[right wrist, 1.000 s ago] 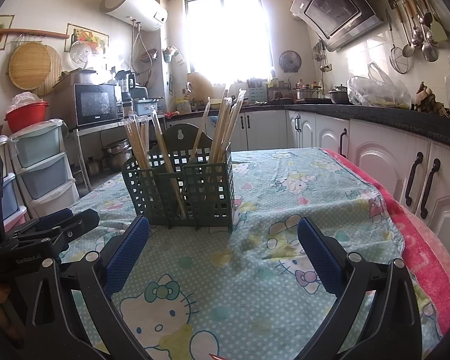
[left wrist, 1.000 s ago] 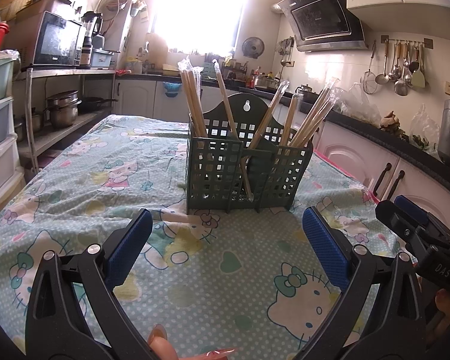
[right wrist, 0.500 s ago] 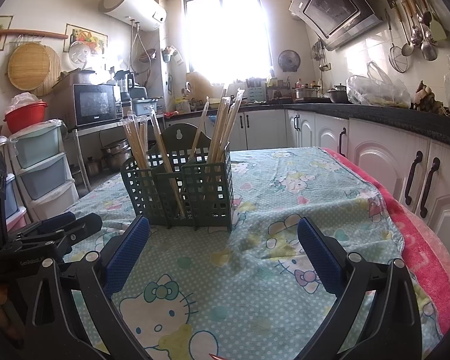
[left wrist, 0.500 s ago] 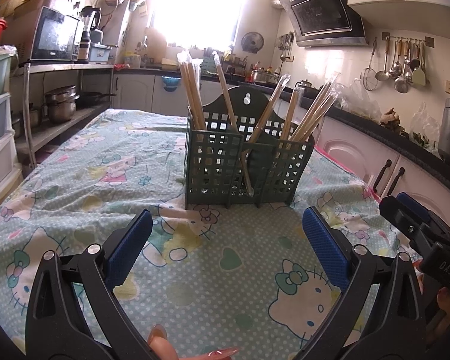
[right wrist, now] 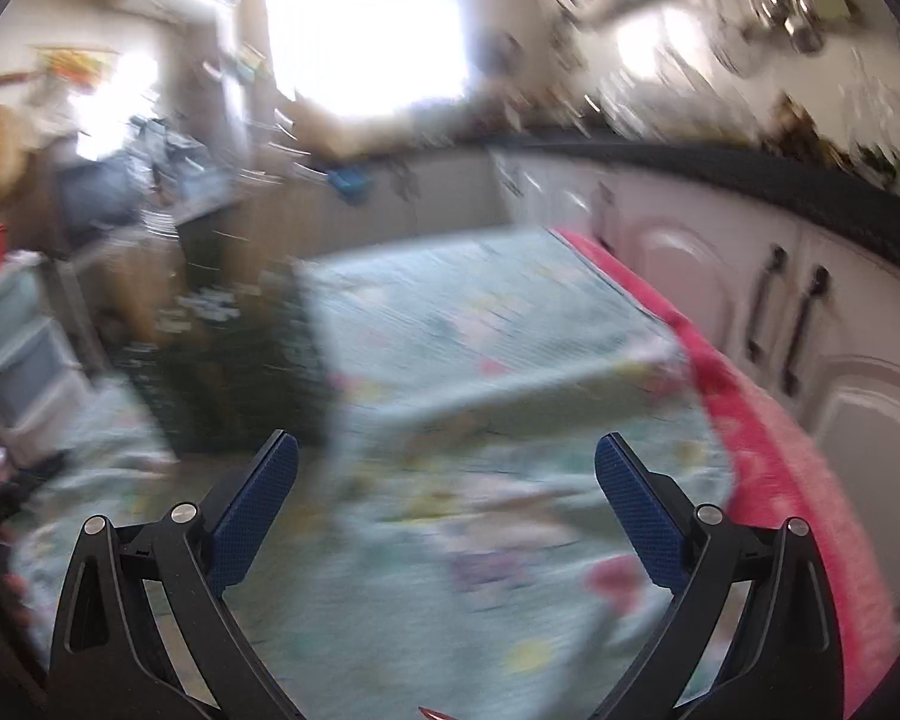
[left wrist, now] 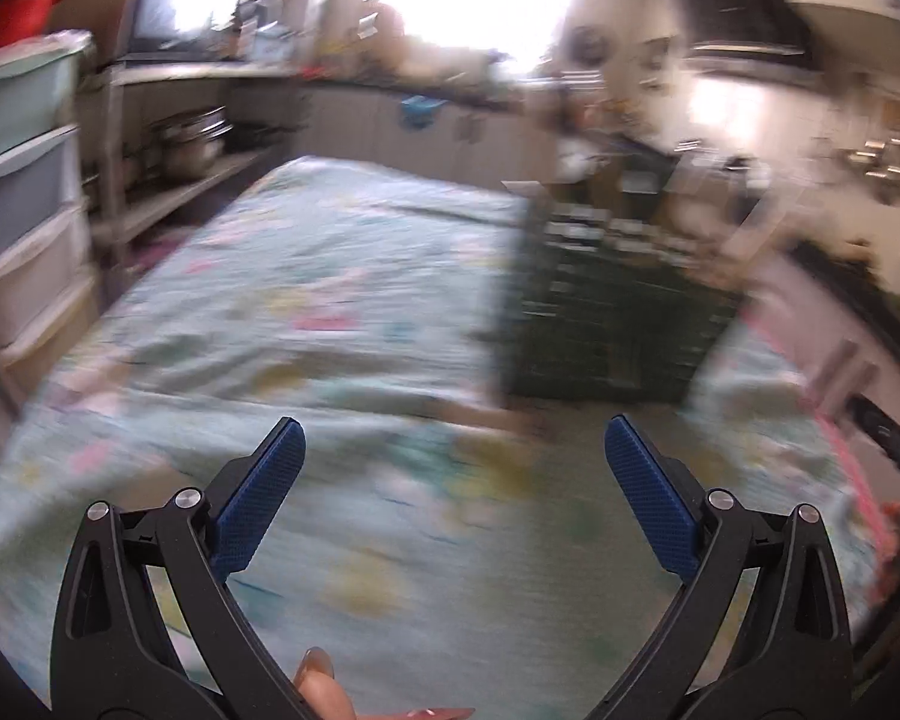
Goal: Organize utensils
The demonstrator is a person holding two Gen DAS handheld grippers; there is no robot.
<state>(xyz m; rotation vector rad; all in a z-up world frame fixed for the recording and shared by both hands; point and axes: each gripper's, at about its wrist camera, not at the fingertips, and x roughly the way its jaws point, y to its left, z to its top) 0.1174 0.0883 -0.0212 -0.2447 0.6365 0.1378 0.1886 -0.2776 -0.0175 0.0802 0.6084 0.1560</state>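
Both views are blurred by motion. A dark green utensil basket (left wrist: 612, 312) stands on the table with the Hello Kitty cloth (left wrist: 306, 312), to the right of centre in the left wrist view. It also shows in the right wrist view (right wrist: 234, 360), at the left. The sticks in it are smeared and hard to make out. My left gripper (left wrist: 453, 480) is open and empty, short of the basket and to its left. My right gripper (right wrist: 447, 477) is open and empty, to the right of the basket.
Plastic drawers (left wrist: 18, 198) and a shelf with pots (left wrist: 189, 141) stand left of the table. White cabinets (right wrist: 750, 312) under a dark counter run along the right. The cloth's red edge (right wrist: 762, 450) marks the table's right side.
Both grippers have swung fast: the left view turned left, so the basket slid right; the right view turned right, so the basket slid left. Both stay open.
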